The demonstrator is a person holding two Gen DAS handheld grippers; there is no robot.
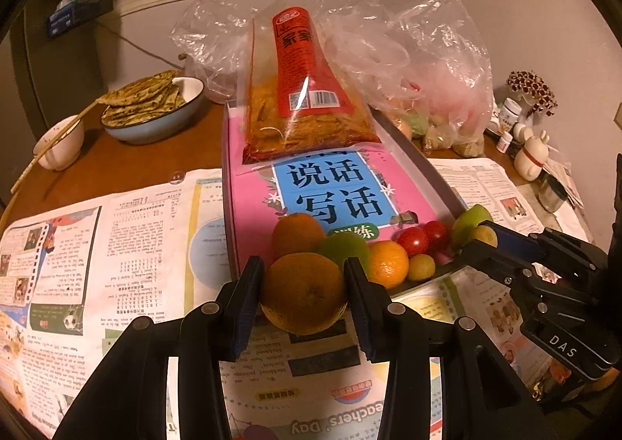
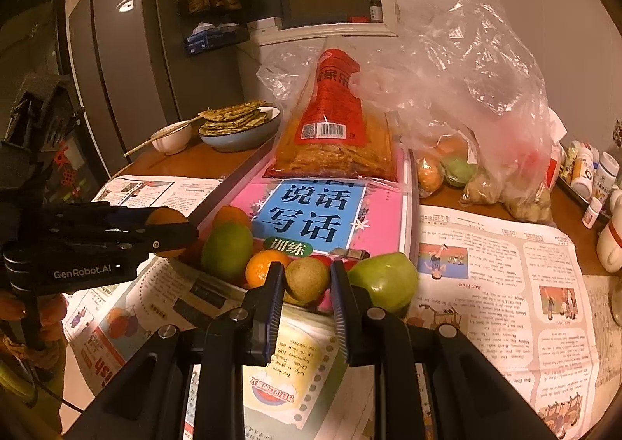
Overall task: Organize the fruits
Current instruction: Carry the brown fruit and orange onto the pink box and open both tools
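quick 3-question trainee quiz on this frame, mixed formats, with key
1. True or false: the left claw is shut on an orange.
2. What does the right claw grip? A) green apple B) small yellow-brown fruit C) cherry tomato
3. Fill in: the red-labelled snack bag lies on the pink ____.

Key:
1. True; both pads press its sides.
2. B, the small yellow-brown fruit; the green apple sits just beside the claw, and the cherry tomatoes sit further back among the fruit.
3. Book.

Crinkled clear plastic bags, matt newspaper
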